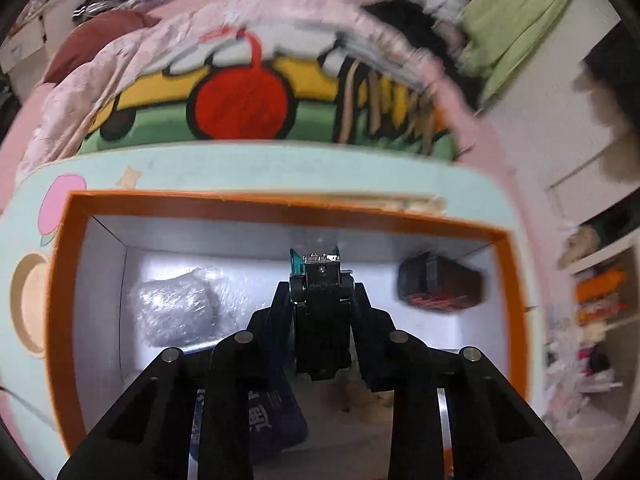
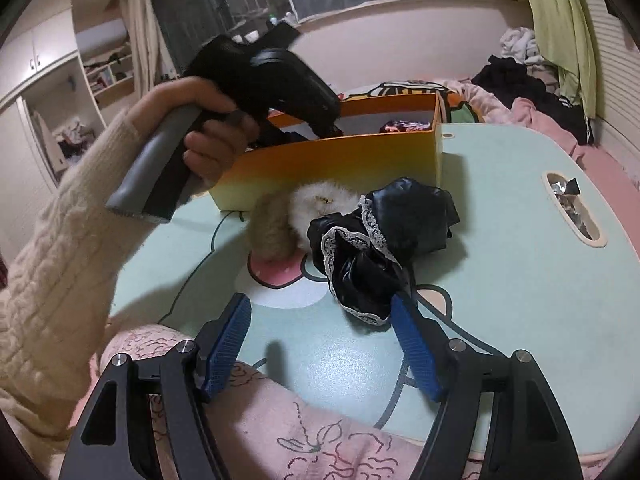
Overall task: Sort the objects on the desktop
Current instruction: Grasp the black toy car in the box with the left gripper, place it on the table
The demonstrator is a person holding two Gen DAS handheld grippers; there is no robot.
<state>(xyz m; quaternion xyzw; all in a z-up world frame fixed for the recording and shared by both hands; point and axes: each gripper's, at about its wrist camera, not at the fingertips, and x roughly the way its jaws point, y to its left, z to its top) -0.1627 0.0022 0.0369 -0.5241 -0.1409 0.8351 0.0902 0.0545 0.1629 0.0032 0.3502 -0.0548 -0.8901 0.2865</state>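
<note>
An orange box (image 1: pixel 280 205) with a white inside stands on the pale green table (image 1: pixel 248 168). My left gripper (image 1: pixel 322 300) hangs over the box, shut on a small black object (image 1: pixel 320 270) with a metal end and a teal part. The box holds a plastic-wrapped grey bundle (image 1: pixel 176 308), a dark packet with red print (image 1: pixel 440 284) and a dark blue packet (image 1: pixel 276 412). In the right wrist view my right gripper (image 2: pixel 320 336) is open low over the table. Its right pad (image 2: pixel 414 344) sits beside a black lace-trimmed cloth (image 2: pixel 380 240). White (image 2: pixel 320 200) and tan (image 2: pixel 272 228) fluffy pieces lie by the box (image 2: pixel 340 160).
A hand (image 2: pixel 208 128) in a cream knit sleeve holds the left tool over the box. The table's slot handle (image 2: pixel 572 208) holds foil wrappers. A pink quilt (image 2: pixel 280 420) lies at the near edge. A bed with clothes and a cartoon blanket (image 1: pixel 240 104) is behind.
</note>
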